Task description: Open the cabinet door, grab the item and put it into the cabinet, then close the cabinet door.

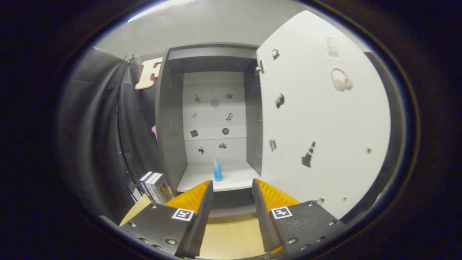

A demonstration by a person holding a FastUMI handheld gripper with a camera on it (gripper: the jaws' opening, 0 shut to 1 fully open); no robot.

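The dark grey cabinet stands straight ahead with its interior exposed. Its white door, dotted with small stickers, is swung wide to the right. A slim blue bottle with a pale top stands upright on the cabinet's white bottom shelf, near the front lip. My gripper is open, its two fingers spread apart with nothing between them. The bottle sits beyond the fingertips, roughly in line with the gap and slightly toward the left finger.
A light wooden tabletop lies under the fingers, in front of the cabinet. Two or three upright boxes stand on the table left of the cabinet. Black cloth hangs along the left side.
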